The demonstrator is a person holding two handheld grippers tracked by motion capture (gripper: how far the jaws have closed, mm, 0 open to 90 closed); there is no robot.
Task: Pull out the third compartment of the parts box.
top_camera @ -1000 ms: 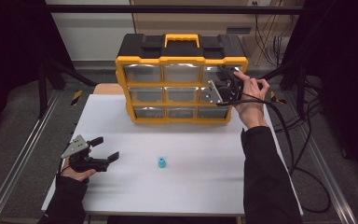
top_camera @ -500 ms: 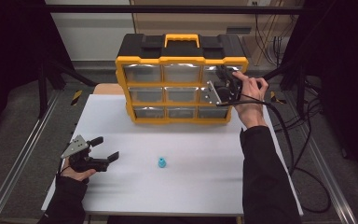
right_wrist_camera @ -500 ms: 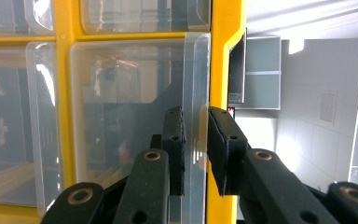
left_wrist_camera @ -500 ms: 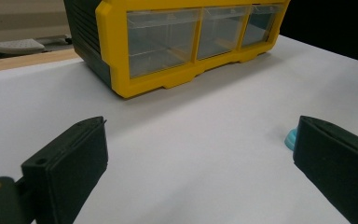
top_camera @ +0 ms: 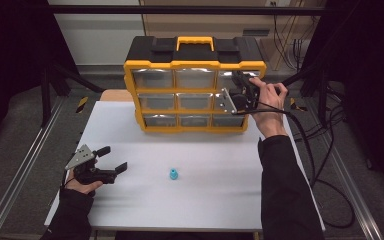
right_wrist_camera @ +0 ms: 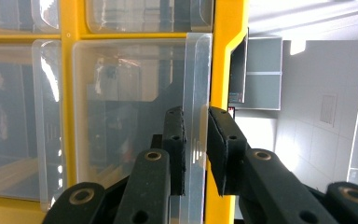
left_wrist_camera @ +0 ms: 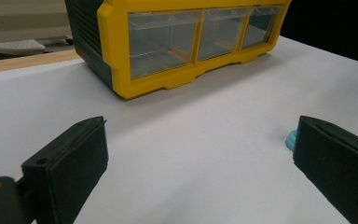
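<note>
Standing at the far middle of the white table (top_camera: pixel 205 200), a yellow-and-black organiser (top_camera: pixel 195 82) faces the person with three rows of three clear plastic drawers; its black top carries a yellow handle (top_camera: pixel 195 42). The drawer fronts are glossy and see-through, each with a moulded lip, and the frame is smooth hard plastic.

The right gripper (top_camera: pixel 240 95) is up against the organiser's right-hand column. In the right gripper view its black jaws are closed on the protruding clear lip of a drawer (right_wrist_camera: pixel 196 121), one pad on each side of the thin transparent plate, with the yellow frame just beyond. That camera is rolled sideways, so the drawers run across the picture. From the high view the drawer looks to be in the upper or middle row of the right column; which one cannot be told for sure. The right hand (top_camera: pixel 270 102) wraps the gripper body, and a cable trails toward the table's right edge.

The left gripper (top_camera: pixel 111 161) rests low at the table's near left, held by the left hand (top_camera: pixel 82 184), its jaws spread wide apart with nothing between them.

A small blue piece (top_camera: pixel 173 174), rounded and knob-like, sits alone on the bare matte tabletop, right of the left gripper and well short of the organiser. In the left gripper view its edge peeks out beside the right-hand jaw.

Metal rails (top_camera: pixel 20 170) run along both sides of the table, and loose dark cables (top_camera: pixel 330 150) lie on the grey floor at right.
</note>
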